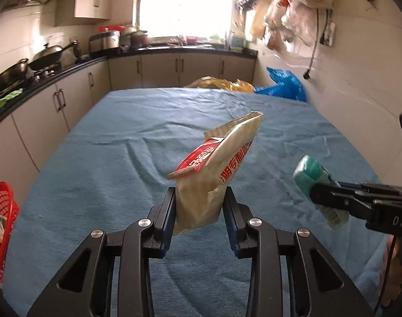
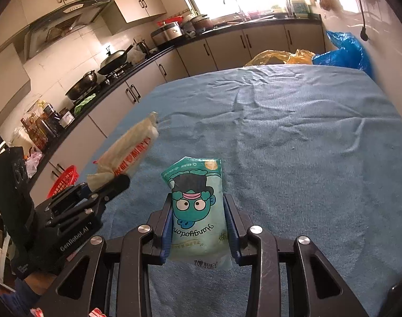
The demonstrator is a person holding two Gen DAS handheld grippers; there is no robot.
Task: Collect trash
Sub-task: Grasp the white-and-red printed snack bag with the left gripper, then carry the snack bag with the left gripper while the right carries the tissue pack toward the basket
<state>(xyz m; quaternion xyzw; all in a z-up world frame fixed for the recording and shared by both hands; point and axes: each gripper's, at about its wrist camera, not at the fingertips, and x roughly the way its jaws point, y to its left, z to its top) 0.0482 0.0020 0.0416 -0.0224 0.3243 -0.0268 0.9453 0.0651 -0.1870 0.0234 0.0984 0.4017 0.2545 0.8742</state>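
- My left gripper [image 1: 199,206] is clamped on a beige-and-red snack wrapper [image 1: 214,169], held above the blue tablecloth [image 1: 108,158].
- My right gripper [image 2: 198,219] pinches a teal cartoon pouch [image 2: 197,208], also held aloft.
- Red basket [image 1: 1,219] sits at the table's left edge.
- Risk: the wrapper is gripped near its bottom; I expect a swing could slip it free.

Beige red-printed wrapper [image 1: 214,169] and teal cartoon-faced packet [image 2: 197,211] (both crumpled), each aloft, well apart.

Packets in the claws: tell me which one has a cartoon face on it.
The teal packet in the right claw: it shows a green cartoon face. The beige packet in the left claw carries only red lettering.
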